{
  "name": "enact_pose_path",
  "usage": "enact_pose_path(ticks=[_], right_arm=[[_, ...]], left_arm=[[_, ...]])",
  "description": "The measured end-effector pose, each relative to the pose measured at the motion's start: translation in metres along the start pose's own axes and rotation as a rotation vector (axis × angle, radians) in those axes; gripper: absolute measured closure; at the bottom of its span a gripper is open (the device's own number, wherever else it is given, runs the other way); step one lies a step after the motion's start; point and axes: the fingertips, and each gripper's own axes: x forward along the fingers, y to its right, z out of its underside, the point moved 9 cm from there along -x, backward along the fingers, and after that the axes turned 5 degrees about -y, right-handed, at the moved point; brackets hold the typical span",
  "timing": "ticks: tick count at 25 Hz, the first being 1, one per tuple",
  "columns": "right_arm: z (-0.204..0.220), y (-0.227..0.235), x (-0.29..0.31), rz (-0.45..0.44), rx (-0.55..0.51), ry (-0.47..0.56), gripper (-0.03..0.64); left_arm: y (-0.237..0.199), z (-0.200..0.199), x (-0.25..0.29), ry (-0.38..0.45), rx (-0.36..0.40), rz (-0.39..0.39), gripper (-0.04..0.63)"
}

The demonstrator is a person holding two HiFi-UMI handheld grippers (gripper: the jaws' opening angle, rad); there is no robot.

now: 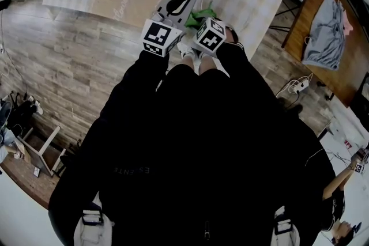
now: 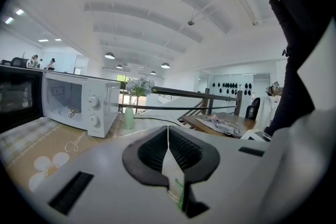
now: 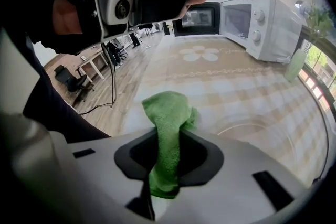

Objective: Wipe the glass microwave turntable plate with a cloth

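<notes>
Checked tablecloth (image 3: 220, 76) with one daisy print covers the table, with wood floor (image 1: 69, 60) around it. We count two microwaves at the far end, one white (image 3: 257, 23) and one black (image 3: 202, 17), side by side. One vase (image 2: 129, 117) of pale flowers stands just right of the white one in the left gripper view. One brown side table (image 1: 323, 3) sits at the right edge of the head view with one grey garment (image 1: 326, 31) on it. For the task we count one green cloth (image 3: 165, 113), one glass plate (image 3: 252, 134) and two grippers.

Right gripper (image 3: 167, 140): jaws clamped on the green cloth. The cloth runs up through the jaws and bunches out past the tips, at the centre of the right gripper view.

The glass plate lies flat on the tablecloth, right of centre in that view, just beyond the right gripper's tips and off to their right. We see it only as a faint round rim. The cloth bunch sits by the plate's left edge; we cannot tell whether it touches the glass.

Left gripper (image 2: 168, 131): jaws closed tip to tip, and we see nothing gripped. Ceiling fills the upper part of its frame, with the microwaves at mid left.

In the head view both grippers sit side by side at top centre, over the near edge of the tablecloth, with the green cloth showing between them. A hand (image 3: 65, 16) at the upper left of the right gripper view holds the left gripper.
</notes>
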Motion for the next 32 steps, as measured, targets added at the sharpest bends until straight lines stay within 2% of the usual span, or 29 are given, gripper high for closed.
enact_pose_path(ticks=[9, 17, 23, 32], right_arm=[[0.003, 0.057, -0.047, 0.123, 0.057, 0.051, 0.520], [0.008, 0.115, -0.075, 0.218, 0.071, 0.042, 0.518], [0.019, 0.155, -0.077, 0.247, 0.117, 0.011, 0.517], [0.027, 0.196, -0.064, 0.305, 0.113, -0.035, 0.515]], left_arm=[[0.000, -0.017, 0.019, 0.017, 0.026, 0.015, 0.574], [-0.001, -0.028, 0.042, 0.022, 0.041, 0.034, 0.574], [-0.004, -0.028, 0.058, 0.008, 0.041, 0.045, 0.574], [-0.012, -0.021, 0.078, -0.010, 0.024, 0.037, 0.574]])
